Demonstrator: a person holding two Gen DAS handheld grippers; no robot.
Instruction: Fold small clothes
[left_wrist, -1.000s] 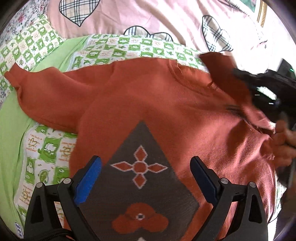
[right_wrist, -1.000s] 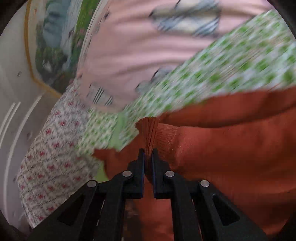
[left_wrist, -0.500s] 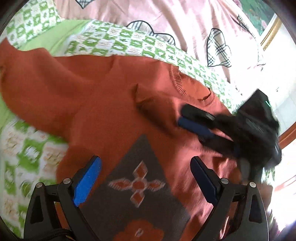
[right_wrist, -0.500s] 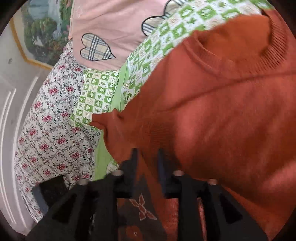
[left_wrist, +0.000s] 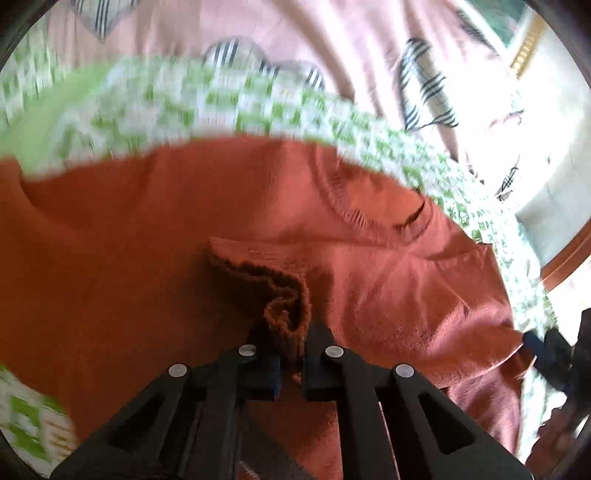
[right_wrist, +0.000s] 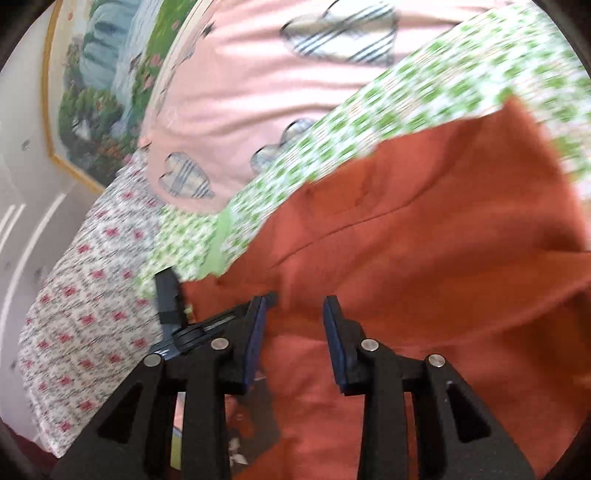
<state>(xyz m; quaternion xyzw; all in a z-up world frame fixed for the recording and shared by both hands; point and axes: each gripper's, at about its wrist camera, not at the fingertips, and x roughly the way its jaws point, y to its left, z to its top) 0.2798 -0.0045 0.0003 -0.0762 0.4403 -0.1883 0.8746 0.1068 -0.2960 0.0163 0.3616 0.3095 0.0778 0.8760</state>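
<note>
Right now the left gripper (left_wrist: 290, 360) is clamped narrowly on the ribbed cuff (left_wrist: 286, 314) of a sleeve, low in the centre of the left wrist view; its jaws have just closed, with the knit bunched between them. That sleeve lies folded inward over the chest of the rust-orange sweater (left_wrist: 147, 258), which fills the middle of the frame on the green checked sheet (left_wrist: 221, 107) of the bed, neckline (left_wrist: 369, 210) toward the upper right. In the right wrist view the right gripper (right_wrist: 293, 332) stands partly open above the sweater's fabric with nothing pinched; its jaws have just opened.

Only the curled edge of the cuff seems caught, so a quick pull could slip it free and let the sleeve flop back. Dragging sideways could also haul the whole sweater across the sheet and rumple the body, since nothing pins it down.
</note>
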